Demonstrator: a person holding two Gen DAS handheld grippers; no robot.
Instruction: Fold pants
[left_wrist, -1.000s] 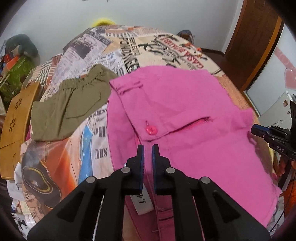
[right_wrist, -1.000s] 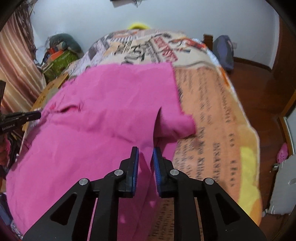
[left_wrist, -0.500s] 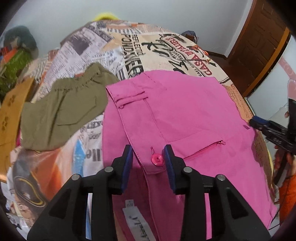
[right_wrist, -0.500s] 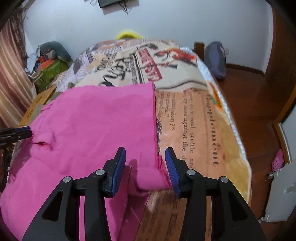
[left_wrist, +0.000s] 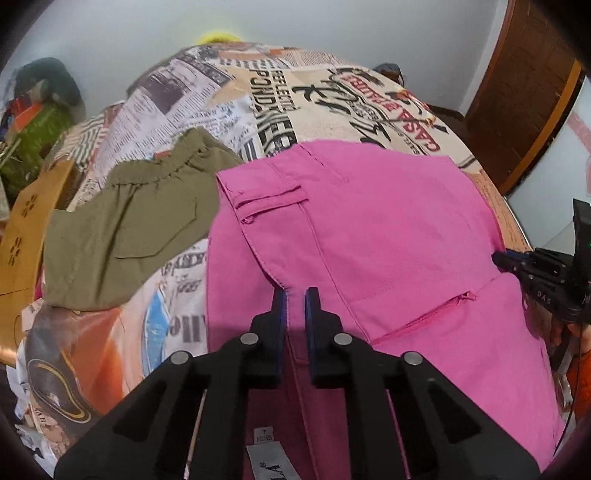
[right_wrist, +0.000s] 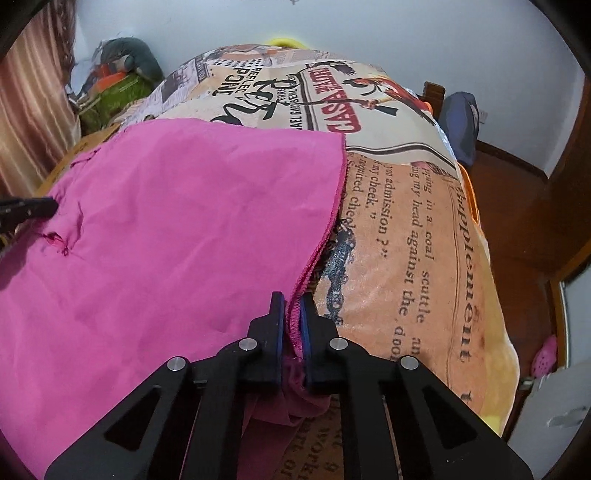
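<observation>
Bright pink cotton pants (left_wrist: 369, 236) lay spread on a bed with a newspaper-print cover (right_wrist: 406, 229). The left hand-held gripper (left_wrist: 294, 295) pinched the near waistband; the right hand-held gripper (right_wrist: 291, 304) pinched the near hem. Lifting both evenly would likely keep the fold square.

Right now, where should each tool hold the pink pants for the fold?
Keep the near edge. The left tool pinches the waistband flap of the pink pants; the right tool clamps the stitched leg hem. Both edges lift toward the cameras, so come from the near side.
</observation>
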